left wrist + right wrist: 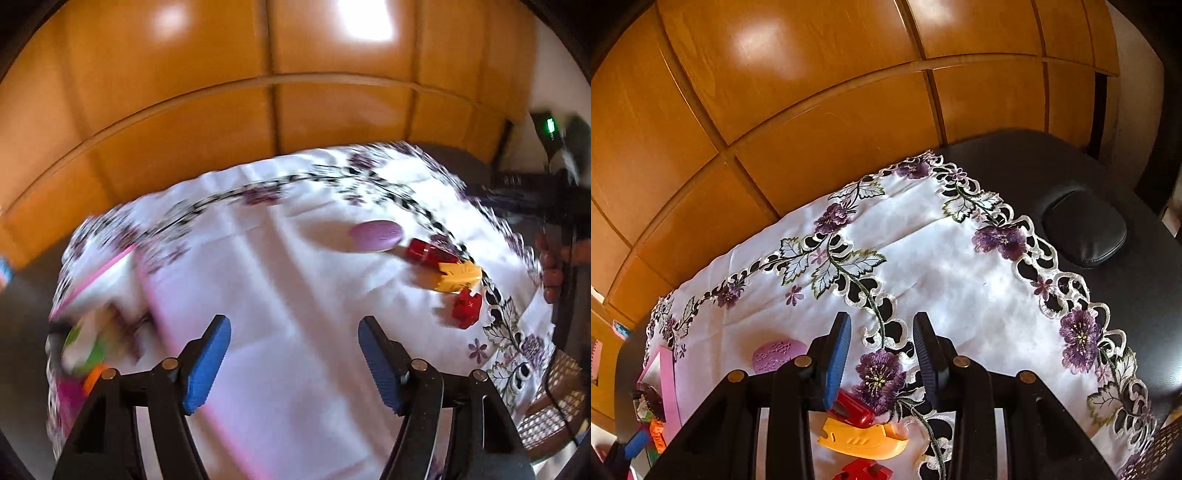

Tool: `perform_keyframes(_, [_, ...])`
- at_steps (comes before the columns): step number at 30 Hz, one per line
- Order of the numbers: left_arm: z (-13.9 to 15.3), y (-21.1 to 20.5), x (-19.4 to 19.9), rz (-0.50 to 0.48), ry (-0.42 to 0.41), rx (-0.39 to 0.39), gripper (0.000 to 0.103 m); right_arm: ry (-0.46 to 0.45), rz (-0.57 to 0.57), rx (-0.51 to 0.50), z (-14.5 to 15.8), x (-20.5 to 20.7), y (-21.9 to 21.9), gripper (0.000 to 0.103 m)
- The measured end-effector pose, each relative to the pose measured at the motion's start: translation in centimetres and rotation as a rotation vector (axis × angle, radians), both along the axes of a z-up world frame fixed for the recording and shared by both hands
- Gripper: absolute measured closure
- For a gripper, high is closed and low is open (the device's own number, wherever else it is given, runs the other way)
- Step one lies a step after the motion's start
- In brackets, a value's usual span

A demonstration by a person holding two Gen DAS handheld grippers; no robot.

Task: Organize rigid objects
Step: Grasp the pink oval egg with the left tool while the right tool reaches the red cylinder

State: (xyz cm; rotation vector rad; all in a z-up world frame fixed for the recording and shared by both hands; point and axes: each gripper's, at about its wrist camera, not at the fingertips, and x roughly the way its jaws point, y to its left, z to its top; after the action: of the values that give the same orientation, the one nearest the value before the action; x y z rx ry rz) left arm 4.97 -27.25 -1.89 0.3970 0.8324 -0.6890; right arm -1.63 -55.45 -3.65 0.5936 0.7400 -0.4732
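Beside the tablecloth's (945, 266) embroidered edge lie the yellow piece (862, 437) and red pieces (851, 408); both grippers, left (294, 363) and right (881, 363), hover with fingers spread, holding nothing.

We see a dark tabletop (1052, 158) carrying a white cloth (942, 258) with a cut-work border of purple flowers and leaves. A black padded cushion (1086, 227) sits on the bare dark surface just beyond the cloth's edge. On the cloth lie a lilac oval piece (376, 236), a red block (424, 251), a yellow-orange curved piece (458, 275) touching it, and another red piece (467, 308) just beside that. Over at the cloth's other side we make out a pink frame or tray (666, 373) with blurred, colourful bits near it.
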Motion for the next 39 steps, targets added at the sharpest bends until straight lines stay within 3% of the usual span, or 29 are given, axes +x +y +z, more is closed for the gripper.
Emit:
perform_keyframes(4, [-1.6, -5.3, 1.2, -0.15, -0.015, 0.086, 0.025, 0.0, 0.004, 0.028, -0.2, 0.1, -0.2, 0.068])
perform_keyframes(11, [-3.9, -11.6, 3.8, -0.283, -0.009, 0.173, 0.021, 0.002, 0.017, 0.106, -1.0, 0.2, -0.8, 0.067])
perform_keyframes(23, [-6.7, -17.2, 5.6, -0.508, -0.037, 0.295, 0.017, -0.011, 0.03, 0.215, -1.9, 0.3, -1.5, 0.067])
perform_keyframes(25, [-7.2, -17.6, 6.2, -0.5, -0.02, 0.293, 0.018, -0.012, 0.029, 0.222, -2.0, 0.3, -1.6, 0.067])
perform_keyframes(26, [-7.3, -17.8, 6.6, -0.491, 0.012, 0.275, 0.025, -0.012, 0.026, 0.225, -2.0, 0.3, -1.6, 0.067])
perform_keyframes(27, [-7.3, -17.7, 6.9, -0.485, 0.065, 0.241, 0.048, -0.012, 0.023, 0.227, -2.0, 0.3, -1.7, 0.067])
perform_keyframes(29, [-7.2, -17.5, 7.1, -0.45, 0.117, 0.205, 0.059, -0.011, 0.019, 0.229, -2.1, 0.3, -1.8, 0.067])
perform_keyframes(33, [-7.3, -16.0, 6.2, -0.385, 0.14, 0.161, 0.059, -0.008, 0.008, 0.234, -2.3, 0.1, -2.0, 0.067])
perform_keyframes(39, [-7.0, -11.5, 3.6, -0.196, 0.154, 0.133, 0.059, 0.014, 0.009, 0.229, -2.5, 0.2, -1.8, 0.067])
